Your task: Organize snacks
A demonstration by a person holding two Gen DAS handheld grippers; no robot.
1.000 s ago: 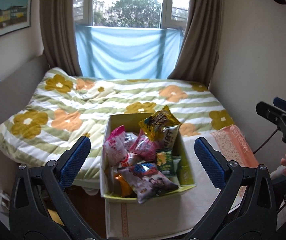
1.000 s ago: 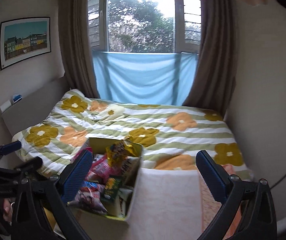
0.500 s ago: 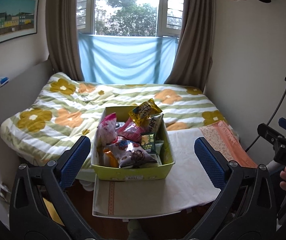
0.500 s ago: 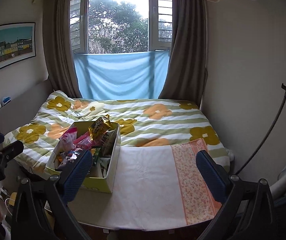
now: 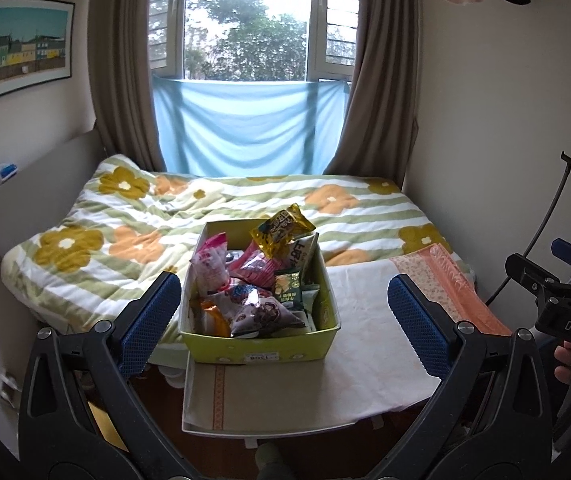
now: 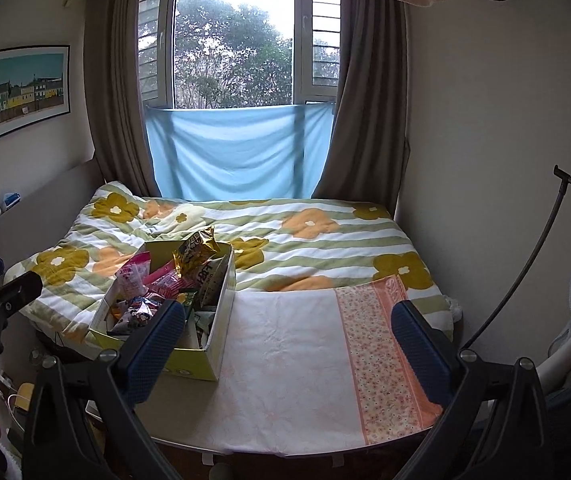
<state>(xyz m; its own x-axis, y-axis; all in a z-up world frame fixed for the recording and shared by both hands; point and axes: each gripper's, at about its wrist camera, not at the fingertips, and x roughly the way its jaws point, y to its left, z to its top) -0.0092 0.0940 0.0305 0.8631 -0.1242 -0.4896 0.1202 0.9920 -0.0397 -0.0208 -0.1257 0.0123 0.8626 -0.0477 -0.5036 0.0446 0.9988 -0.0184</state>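
A yellow-green box point(image 5: 261, 346) point(image 6: 201, 360) stands on the left of a cloth-covered table point(image 5: 369, 320) point(image 6: 293, 356) at the foot of the bed. It is heaped with snack packets: a yellow bag point(image 5: 281, 230) point(image 6: 197, 250) sticking up at the back, pink bags point(image 5: 209, 260) point(image 6: 131, 278), and a dark chocolate-print bag point(image 5: 261, 314) in front. My left gripper point(image 5: 283, 312) hangs open, well back from the box, nothing between its blue pads. My right gripper point(image 6: 287, 340) is open too, above the table's bare white part right of the box.
A bed with a flowered striped quilt point(image 5: 145, 216) point(image 6: 309, 232) fills the room behind the table. Walls close in on the right. A dark bent rod point(image 6: 533, 256) and grey fabric stand at far right. A window with blue cloth point(image 5: 245, 128) lies beyond.
Both grippers have pulled back and risen from the box over the second. The box looks smaller and the whole table now shows. Both stay open.
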